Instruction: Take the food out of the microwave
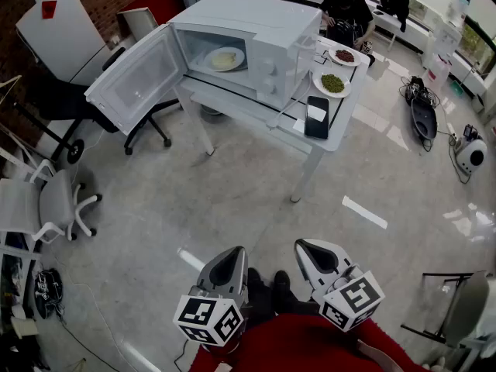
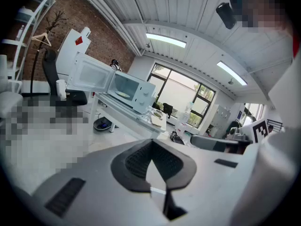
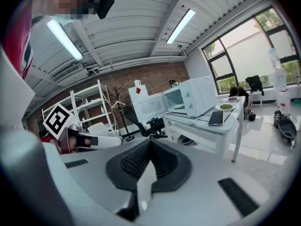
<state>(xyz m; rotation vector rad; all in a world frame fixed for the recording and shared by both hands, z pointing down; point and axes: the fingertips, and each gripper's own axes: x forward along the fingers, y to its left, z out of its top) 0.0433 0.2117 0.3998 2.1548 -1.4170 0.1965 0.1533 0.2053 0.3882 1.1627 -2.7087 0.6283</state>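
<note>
Standing well back from the table (image 1: 311,144), with the left gripper (image 1: 234,254) and right gripper (image 1: 304,248) held low at 6 o'clock in the head view, side by side. In the left gripper view, jaws pressed together on nothing; likewise in the right gripper view, pads meeting with nothing between. Up at 12 o'clock, on the table, the microwave (image 1: 256,29), door (image 1: 139,76) swung wide toward 9 o'clock. Inside the cavity, a plate of pale food (image 1: 223,59). At 3 o'clock of the microwave, two more plates, green food (image 1: 332,83) and reddish-brown food (image 1: 344,56); dark phone (image 1: 317,117) near the table's front edge
</note>
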